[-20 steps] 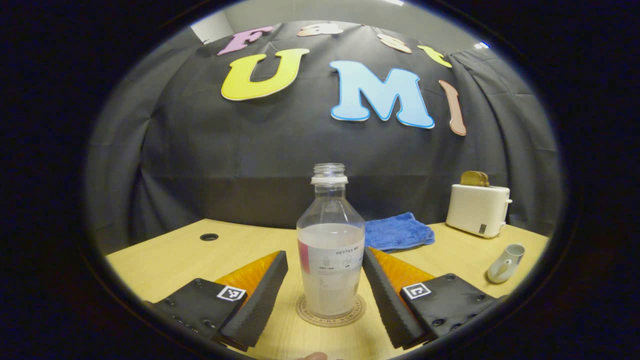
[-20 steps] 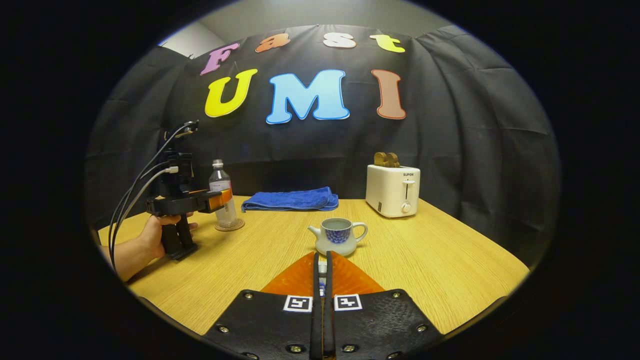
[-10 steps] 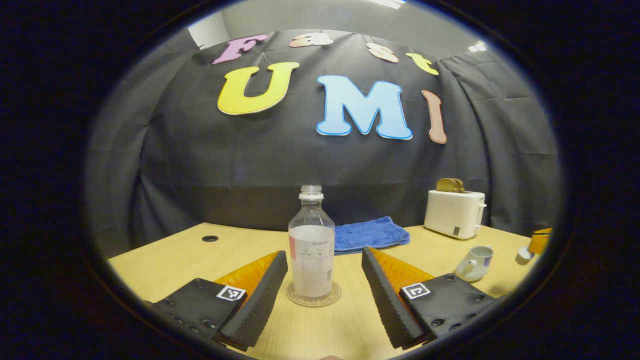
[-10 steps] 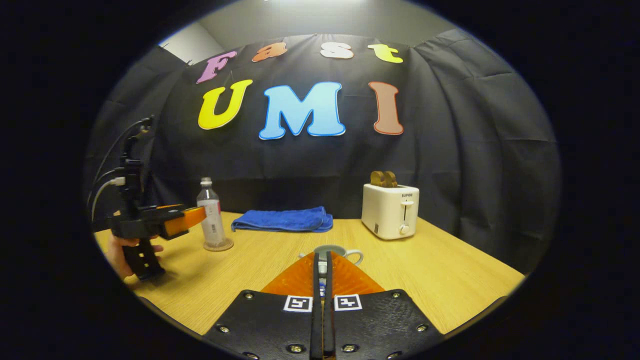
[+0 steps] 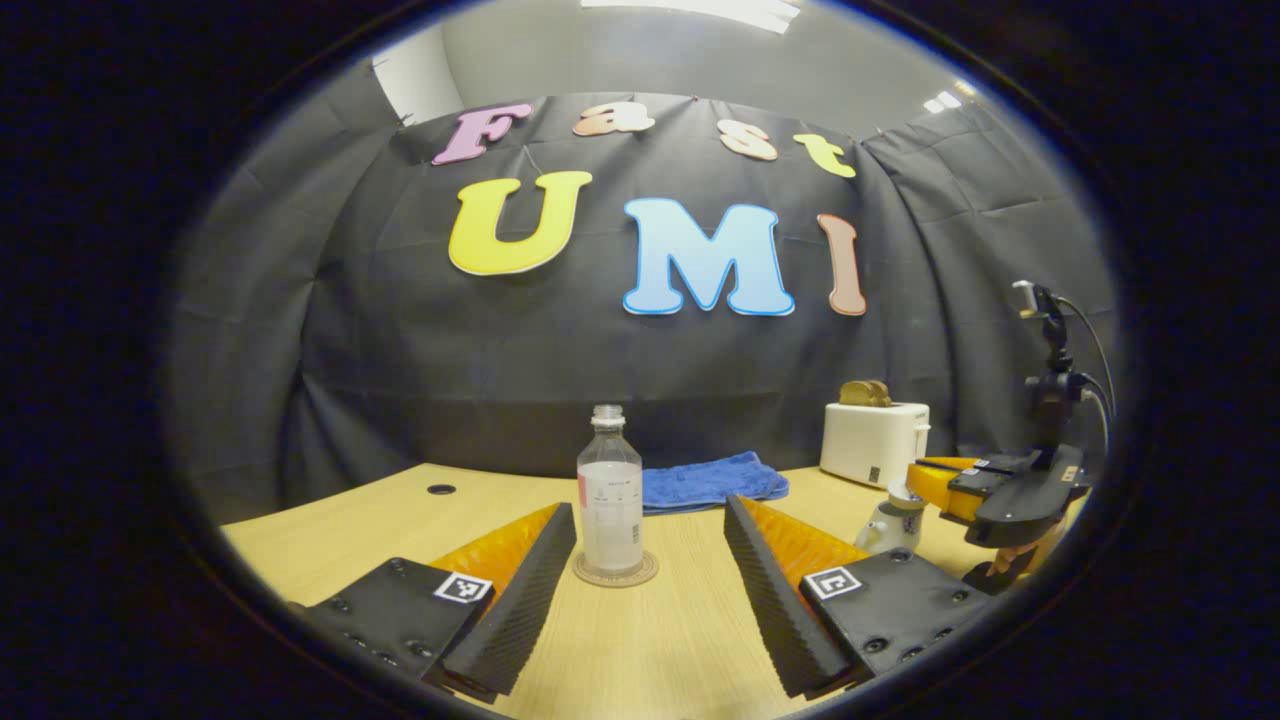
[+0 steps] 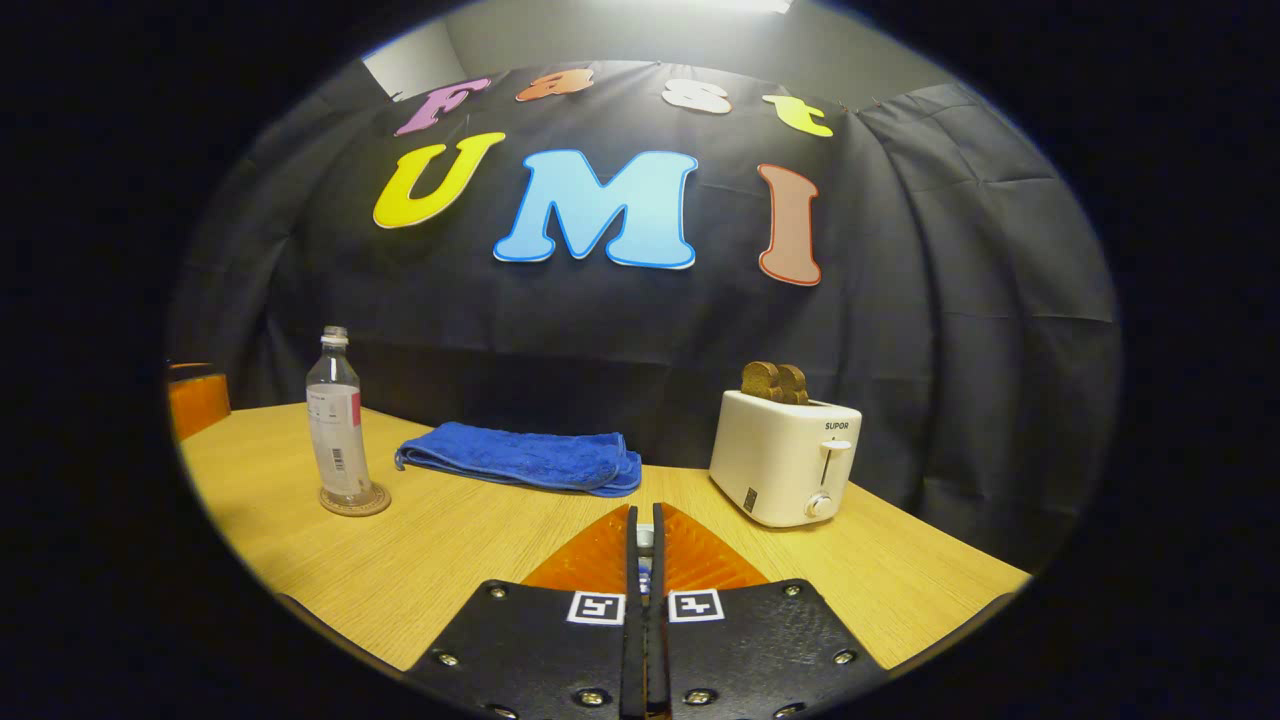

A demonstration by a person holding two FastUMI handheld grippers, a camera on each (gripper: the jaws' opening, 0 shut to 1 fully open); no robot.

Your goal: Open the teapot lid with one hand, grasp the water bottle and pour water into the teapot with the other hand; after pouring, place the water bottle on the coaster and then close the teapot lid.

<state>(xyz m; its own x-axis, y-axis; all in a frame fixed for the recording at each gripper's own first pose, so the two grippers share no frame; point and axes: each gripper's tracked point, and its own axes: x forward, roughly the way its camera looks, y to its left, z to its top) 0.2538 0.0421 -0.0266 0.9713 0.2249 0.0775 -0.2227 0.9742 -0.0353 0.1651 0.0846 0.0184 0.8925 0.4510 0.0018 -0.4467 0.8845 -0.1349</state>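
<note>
Left gripper view: the left gripper (image 5: 650, 580) is seen with its jaws spread wide and nothing between them, held low over the worktop (image 5: 660, 650) near its front edge. The water bottle (image 5: 610, 500) is found standing upright and uncapped, partly filled, on the round coaster (image 5: 615, 572), just beyond the fingertips and apart from them. A folded blue towel (image 5: 710, 480) is noted behind the bottle toward the worktop's back edge, and a white toaster (image 5: 873, 442) with bread in its slots toward the back right corner. The teapot (image 5: 890, 520) is located near the worktop's right edge, with the right gripper (image 5: 925, 480) held directly above it. In the right gripper view the right gripper's (image 6: 645, 535) jaws are seen closed together on a small white object; whether it is the teapot lid cannot be told. The bottle (image 6: 335, 420) on its coaster (image 6: 355, 500) is seen near the left edge, well apart from the toaster (image 6: 785, 455), with the towel (image 6: 520, 457) between them at the back.
</note>
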